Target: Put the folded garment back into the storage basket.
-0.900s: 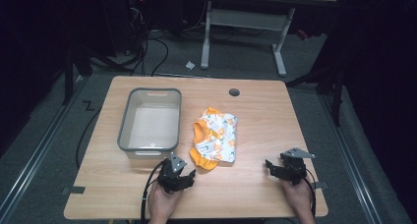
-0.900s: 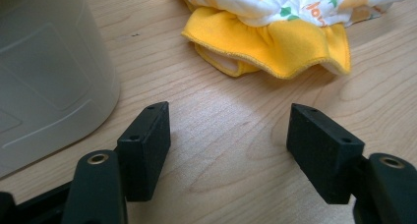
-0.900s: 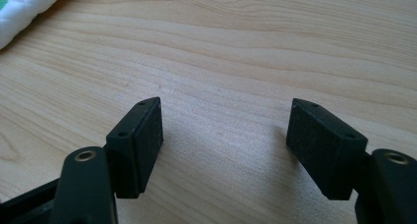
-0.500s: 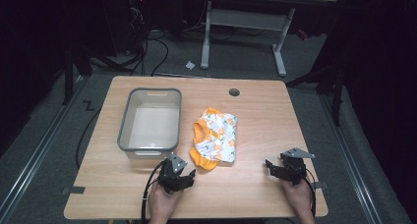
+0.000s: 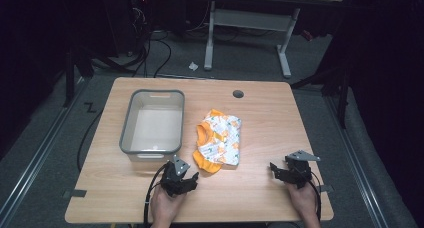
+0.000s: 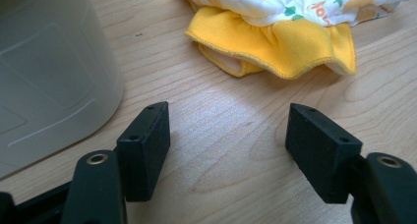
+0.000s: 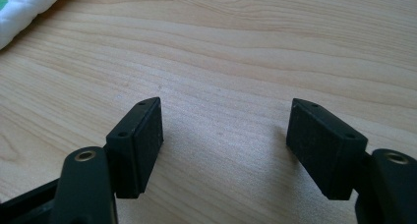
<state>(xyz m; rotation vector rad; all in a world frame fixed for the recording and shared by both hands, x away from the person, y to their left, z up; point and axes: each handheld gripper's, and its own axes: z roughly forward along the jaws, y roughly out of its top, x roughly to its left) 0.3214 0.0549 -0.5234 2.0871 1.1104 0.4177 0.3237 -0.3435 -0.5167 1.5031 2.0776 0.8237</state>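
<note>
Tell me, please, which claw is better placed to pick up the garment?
Left. The left claw sits open just short of the garment, its orange hem ahead; the right claw faces mostly bare table.

No readable text; the cloth [image 6: 295,17] carries small printed marks too blurred to read.

Wooden table [image 5: 260,113], dark desk frame [image 5: 250,23] behind, floor cables [image 5: 150,53]

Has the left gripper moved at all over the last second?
No. In the high view the left gripper sits at the same spot just below the grey bin's near right corner, short of the folded garment, as in both earlier pictures.
</note>
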